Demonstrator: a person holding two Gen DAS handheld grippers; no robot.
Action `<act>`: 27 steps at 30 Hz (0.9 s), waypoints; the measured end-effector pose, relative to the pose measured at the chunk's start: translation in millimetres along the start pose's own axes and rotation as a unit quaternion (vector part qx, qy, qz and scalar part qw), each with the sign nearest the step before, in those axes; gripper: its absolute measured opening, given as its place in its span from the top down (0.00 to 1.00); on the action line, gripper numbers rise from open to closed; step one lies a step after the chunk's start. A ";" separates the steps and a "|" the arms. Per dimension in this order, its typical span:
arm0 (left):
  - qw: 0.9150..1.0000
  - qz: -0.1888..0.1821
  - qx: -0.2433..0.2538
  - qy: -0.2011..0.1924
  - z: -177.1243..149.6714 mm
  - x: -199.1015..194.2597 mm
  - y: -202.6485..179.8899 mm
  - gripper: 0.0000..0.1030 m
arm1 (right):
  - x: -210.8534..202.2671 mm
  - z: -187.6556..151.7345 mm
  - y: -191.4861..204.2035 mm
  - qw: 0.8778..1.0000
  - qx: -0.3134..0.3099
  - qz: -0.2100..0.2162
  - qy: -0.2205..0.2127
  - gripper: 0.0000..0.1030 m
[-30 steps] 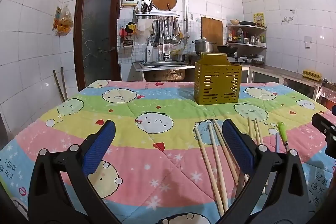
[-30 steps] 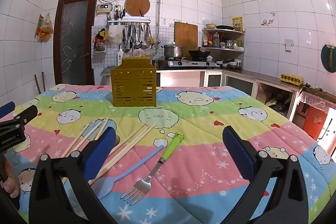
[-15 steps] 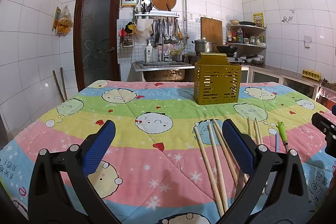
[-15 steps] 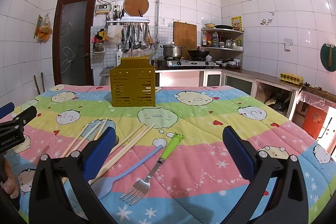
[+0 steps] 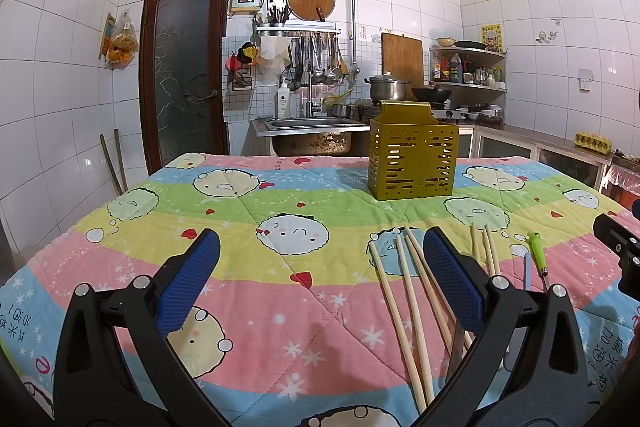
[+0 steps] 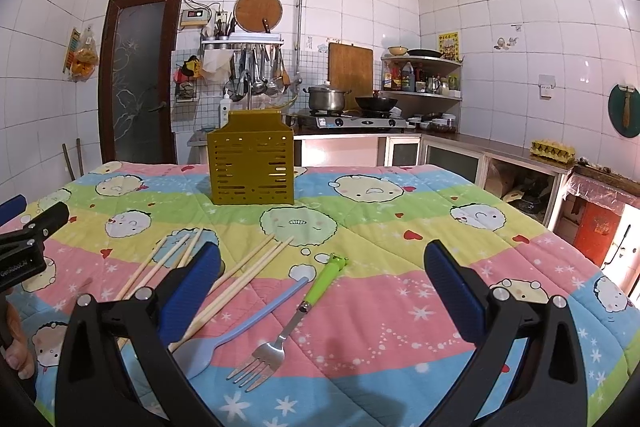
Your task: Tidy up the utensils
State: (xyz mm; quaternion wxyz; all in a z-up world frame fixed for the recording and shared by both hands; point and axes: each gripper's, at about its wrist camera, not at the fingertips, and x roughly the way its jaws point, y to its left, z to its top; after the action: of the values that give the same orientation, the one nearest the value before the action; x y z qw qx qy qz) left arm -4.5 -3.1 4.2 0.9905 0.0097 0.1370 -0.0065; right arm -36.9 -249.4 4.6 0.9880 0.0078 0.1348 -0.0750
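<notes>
A yellow slotted utensil holder (image 5: 414, 161) (image 6: 251, 163) stands upright on the far part of the quilt-covered table (image 5: 240, 211). Several wooden chopsticks (image 5: 404, 299) (image 6: 248, 273) lie loose on the quilt. Beside them rest a blue spoon (image 6: 236, 331) and a fork with a green handle (image 6: 296, 315) (image 5: 536, 255). My left gripper (image 5: 320, 279) is open above the quilt, its right finger over the chopsticks. My right gripper (image 6: 322, 287) is open too, with the fork and spoon lying between its fingers. Neither holds anything.
A hand (image 6: 14, 343) holds the left gripper's body at the left edge of the right wrist view. Behind the table are a sink (image 5: 312, 125), a stove with a pot (image 6: 326, 99) and a wok, shelves and a brown door (image 5: 184, 67).
</notes>
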 end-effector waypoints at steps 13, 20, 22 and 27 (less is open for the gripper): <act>1.000 0.000 0.000 0.000 0.3 -0.5 -0.1 0.05 | -0.7 2.0 -0.3 1.000 0.004 -0.001 0.001 0.04; 1.000 0.000 0.000 -0.001 0.2 -0.6 0.1 0.05 | -1.6 1.9 -1.4 1.000 0.003 -0.002 -0.002 0.04; 1.000 0.000 0.000 0.000 0.2 -0.8 0.4 0.05 | -1.8 1.5 -1.7 1.000 0.004 -0.002 -0.003 0.04; 1.000 0.000 0.000 -0.001 0.0 -0.8 0.7 0.05 | -2.0 1.1 -1.6 1.000 0.004 -0.002 -0.003 0.04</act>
State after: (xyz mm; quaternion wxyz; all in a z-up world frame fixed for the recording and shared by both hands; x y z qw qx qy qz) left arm -5.2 -2.5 4.4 0.9907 0.0094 0.1359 -0.0066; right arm -38.8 -250.8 6.2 0.9882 0.0114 0.1312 -0.0776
